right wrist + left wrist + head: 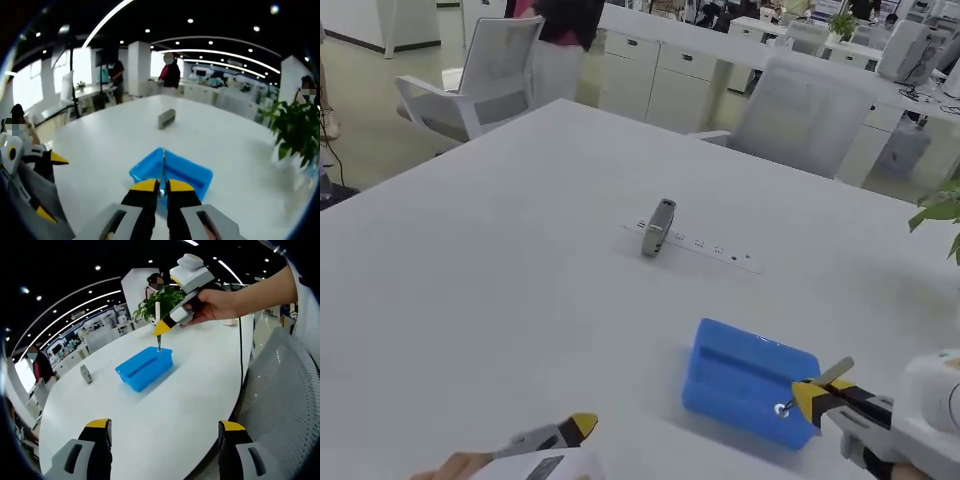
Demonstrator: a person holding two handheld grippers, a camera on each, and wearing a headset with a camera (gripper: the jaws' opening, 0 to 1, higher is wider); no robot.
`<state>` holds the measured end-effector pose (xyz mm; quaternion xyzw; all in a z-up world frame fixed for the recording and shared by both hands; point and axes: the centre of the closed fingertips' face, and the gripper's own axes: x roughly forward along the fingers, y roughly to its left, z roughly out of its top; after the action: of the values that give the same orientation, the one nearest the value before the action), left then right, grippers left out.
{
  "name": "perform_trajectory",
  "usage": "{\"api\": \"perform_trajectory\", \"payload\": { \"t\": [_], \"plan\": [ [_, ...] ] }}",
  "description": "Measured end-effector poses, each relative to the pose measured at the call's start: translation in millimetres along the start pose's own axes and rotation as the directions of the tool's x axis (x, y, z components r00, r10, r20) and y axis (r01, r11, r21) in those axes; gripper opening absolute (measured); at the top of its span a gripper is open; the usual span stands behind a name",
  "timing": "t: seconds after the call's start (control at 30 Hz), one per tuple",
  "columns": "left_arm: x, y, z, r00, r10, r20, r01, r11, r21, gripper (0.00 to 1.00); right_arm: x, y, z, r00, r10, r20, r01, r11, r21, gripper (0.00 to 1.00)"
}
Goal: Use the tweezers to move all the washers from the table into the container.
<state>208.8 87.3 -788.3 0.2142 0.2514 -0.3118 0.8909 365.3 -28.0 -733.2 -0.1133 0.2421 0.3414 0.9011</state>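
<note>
Tabletop [520, 280] is white and bare around the work area, apart from a flush socket strip [705, 243] with a grey block [658, 228] standing on it, well away from the task.

Container [745, 375], a shallow blue tray, sits near the table edge closest to the person, within easy reach of the right side, so each transfer is a short one.

Right gripper [815, 395] hangs above the container's near corner. Its jaws are pressed together on the tweezers [163, 170], which run forward between the yellow tips and point down into the tray. The tight clamp serves two purposes (it holds the tool and keeps the tweezer tips pinched).

Left gripper [165, 426] waits low at the near table edge, clear of the container. Its jaws stand wide apart with nothing between them. It appears to have no role in this step beyond staying out of the way.

Washer [781, 408], a small pale ring, is at the tweezer tip over the container's near corner. Judged from this position, the step in hand is the drop: easing the clamp should release the ring inside the wall. Whether other washers are on the table cannot be told.
</note>
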Motion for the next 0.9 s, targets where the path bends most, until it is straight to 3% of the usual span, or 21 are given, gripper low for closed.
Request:
{"api": "perform_trajectory", "payload": {
  "t": [0.47, 0.9],
  "plan": [
    [0.8, -7.5, -2.4, 0.9990, -0.043, -0.011, 0.043, 0.999, -0.021, 0.87, 32.2, -20.6, -4.4, 0.9991, -0.003, -0.043, 0.003, 1.000, 0.011, 0.03],
    [1.2, -9.3, -3.9, 0.9977, -0.064, -0.021, 0.063, 0.996, -0.056, 0.78, 63.0, -24.6, -38.7, 0.9892, 0.018, -0.145, -0.020, 1.000, -0.014, 0.03]
  ]
}}
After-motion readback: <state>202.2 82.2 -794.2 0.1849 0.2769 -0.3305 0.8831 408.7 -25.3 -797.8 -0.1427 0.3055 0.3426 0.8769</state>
